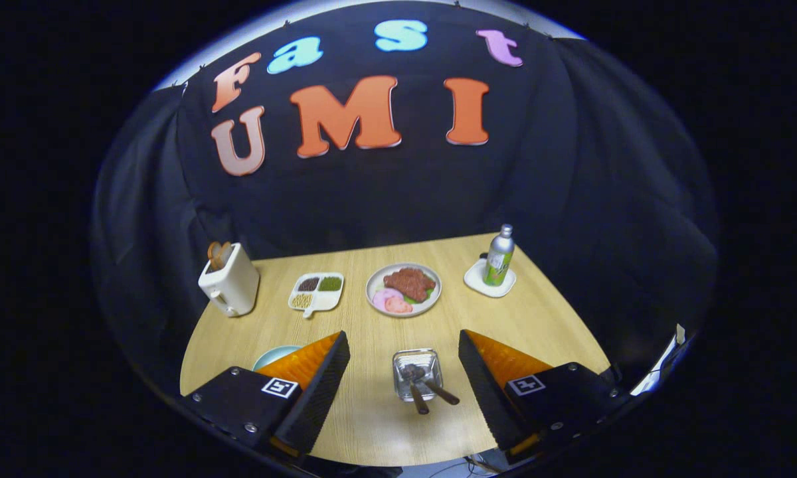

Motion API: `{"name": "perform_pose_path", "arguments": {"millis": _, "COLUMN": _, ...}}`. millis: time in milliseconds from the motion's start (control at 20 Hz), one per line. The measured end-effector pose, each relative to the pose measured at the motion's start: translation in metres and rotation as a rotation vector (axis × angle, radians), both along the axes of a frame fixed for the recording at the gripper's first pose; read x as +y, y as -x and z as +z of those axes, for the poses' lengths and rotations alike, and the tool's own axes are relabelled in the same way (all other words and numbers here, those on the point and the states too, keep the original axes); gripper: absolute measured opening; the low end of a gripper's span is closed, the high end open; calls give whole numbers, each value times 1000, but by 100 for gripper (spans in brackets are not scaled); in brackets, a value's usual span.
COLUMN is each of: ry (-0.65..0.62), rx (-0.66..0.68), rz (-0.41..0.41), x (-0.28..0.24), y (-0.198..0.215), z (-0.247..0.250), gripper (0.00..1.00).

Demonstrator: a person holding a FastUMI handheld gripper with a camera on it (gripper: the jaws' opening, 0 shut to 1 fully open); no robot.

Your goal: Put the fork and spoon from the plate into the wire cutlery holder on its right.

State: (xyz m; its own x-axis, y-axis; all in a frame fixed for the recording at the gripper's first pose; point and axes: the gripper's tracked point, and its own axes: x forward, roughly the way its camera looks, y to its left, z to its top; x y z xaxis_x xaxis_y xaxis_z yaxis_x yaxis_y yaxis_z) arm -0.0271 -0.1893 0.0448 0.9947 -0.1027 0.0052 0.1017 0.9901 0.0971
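On a wooden table (pixel 544 318) in a cloth-walled booth, the claw (pixel 404 358) hangs with its two fingers spread wide, pinching nothing. Between the fingers stands the wire cutlery holder (pixel 417 373), square and seen from above. The fork and spoon are in it, heads down in the basket and touching or crossing there; their two brown handles (pixel 432 393) lean out over its near rim, toward the camera. Which handle belongs to the fork and which to the spoon cannot be told from here.

Just beyond the claw's left finger (pixel 315 385), a pale blue-green plate (pixel 273 356) peeks out, mostly hidden behind that finger, to the holder's left.

Farther back on the table, well apart from the claw, four things stand in a loose row. At the left end is a cream toaster (pixel 230 287) with slices of toast (pixel 218 253) upright in its slots. Beside it lies a white divided tray (pixel 316 293) with dark, green and yellowish fillings in separate compartments. Next comes a round dish (pixel 403 289) bearing brown meat, pink slices and a little green. At the right end an upright silver bottle (pixel 499 256) with a green label stands on a white coaster (pixel 489 279).

Black cloth closes the booth behind and beside the table.
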Motion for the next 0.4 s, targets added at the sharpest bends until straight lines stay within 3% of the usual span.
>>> {"name": "perform_pose_path", "arguments": {"millis": 150, "ry": -28, "rx": -114, "rz": -33, "x": -19, "y": 25, "z": 5, "gripper": 98}}
{"name": "perform_pose_path", "arguments": {"millis": 400, "ry": -88, "rx": -181, "rz": 24, "x": -30, "y": 32, "z": -3, "gripper": 98}}
